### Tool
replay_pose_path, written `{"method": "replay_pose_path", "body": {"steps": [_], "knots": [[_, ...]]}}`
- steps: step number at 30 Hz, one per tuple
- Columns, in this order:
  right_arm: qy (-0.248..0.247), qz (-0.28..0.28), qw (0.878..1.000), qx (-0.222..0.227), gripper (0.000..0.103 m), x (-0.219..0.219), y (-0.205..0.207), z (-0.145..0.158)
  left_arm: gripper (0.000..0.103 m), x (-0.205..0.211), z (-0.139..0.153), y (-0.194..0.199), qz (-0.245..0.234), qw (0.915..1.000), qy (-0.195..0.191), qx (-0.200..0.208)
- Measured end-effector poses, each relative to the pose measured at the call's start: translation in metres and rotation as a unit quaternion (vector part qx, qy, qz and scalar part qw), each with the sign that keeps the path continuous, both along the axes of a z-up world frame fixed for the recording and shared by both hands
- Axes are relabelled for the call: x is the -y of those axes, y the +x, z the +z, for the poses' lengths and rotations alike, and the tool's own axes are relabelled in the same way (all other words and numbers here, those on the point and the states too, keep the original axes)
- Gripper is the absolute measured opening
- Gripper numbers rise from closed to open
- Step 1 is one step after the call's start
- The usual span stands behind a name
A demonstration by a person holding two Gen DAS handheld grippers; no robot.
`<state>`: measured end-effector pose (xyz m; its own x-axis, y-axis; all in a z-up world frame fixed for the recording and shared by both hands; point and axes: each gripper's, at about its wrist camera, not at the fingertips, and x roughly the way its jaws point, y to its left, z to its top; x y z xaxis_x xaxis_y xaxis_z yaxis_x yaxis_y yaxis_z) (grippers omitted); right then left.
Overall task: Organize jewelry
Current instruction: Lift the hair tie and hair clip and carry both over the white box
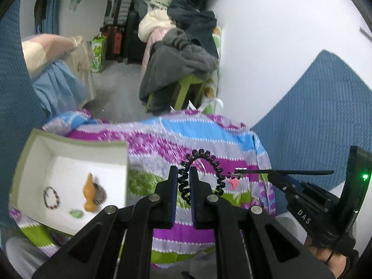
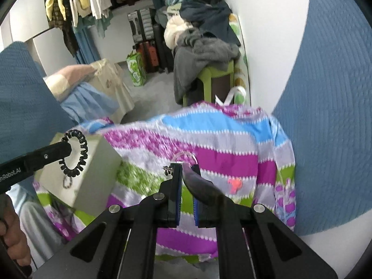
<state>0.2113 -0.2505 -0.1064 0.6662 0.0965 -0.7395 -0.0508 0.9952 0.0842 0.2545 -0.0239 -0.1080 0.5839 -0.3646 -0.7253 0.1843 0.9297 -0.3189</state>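
striped cloth [image 1: 197, 139], rt tongs' [image 2: 186, 169] item unclear

Both tools are up in the air, angled downward. The left tool [image 1: 184, 181] has its fingers nearly together, pinching a black coil band [image 1: 204, 174] that loops out past the tips. The right tool [image 2: 187, 171] is clamped too, something small and dark [image 2: 167, 170] at its tips. A hand [image 1: 325, 255] grips the right handle.
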Motion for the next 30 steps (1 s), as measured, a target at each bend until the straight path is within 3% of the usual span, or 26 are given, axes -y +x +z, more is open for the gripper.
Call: {"method": "replay_pose_path", "body": {"steps": [7,16,23,30], "knots": [[0.004,0.015,0.999,0.031,0.006,-0.034,0.016,0.048,0.008,-0.037,0.044,0.012,0.005,0.9996,0.006,0.026],[0.003,0.059,0.997,0.047,0.006,-0.101,0.035,0.076,0.008,-0.100,0.063,0.021,0.030,0.9990,0.012,0.032],[0.004,0.095,0.995,0.033,0.006,-0.156,0.052,0.065,0.008,-0.151,0.046,0.027,0.052,0.9984,0.017,0.015],[-0.007,0.125,0.992,-0.018,0.006,-0.200,0.056,0.019,0.008,-0.183,0.000,0.032,0.065,0.9974,0.022,-0.023]]}}
